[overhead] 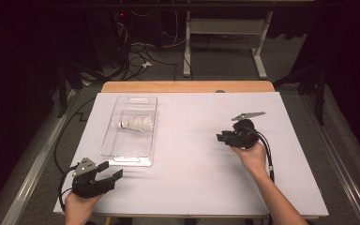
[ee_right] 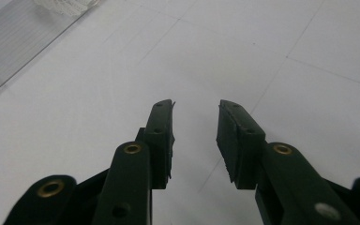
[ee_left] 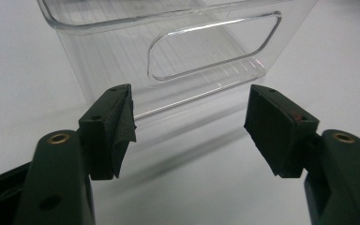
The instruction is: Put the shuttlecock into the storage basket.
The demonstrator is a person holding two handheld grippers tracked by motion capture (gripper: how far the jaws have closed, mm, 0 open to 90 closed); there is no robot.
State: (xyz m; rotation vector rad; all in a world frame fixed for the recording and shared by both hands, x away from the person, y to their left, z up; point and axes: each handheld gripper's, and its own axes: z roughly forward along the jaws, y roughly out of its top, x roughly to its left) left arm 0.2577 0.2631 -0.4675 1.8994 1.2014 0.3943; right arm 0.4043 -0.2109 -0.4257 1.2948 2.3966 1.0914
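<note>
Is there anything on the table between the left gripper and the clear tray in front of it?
Nothing visible. The left gripper points at the near end of the clear tray, its jaws open with nothing between them, and bare white table lies in the gap. The shuttlecock lies inside the tray, farther back.
</note>
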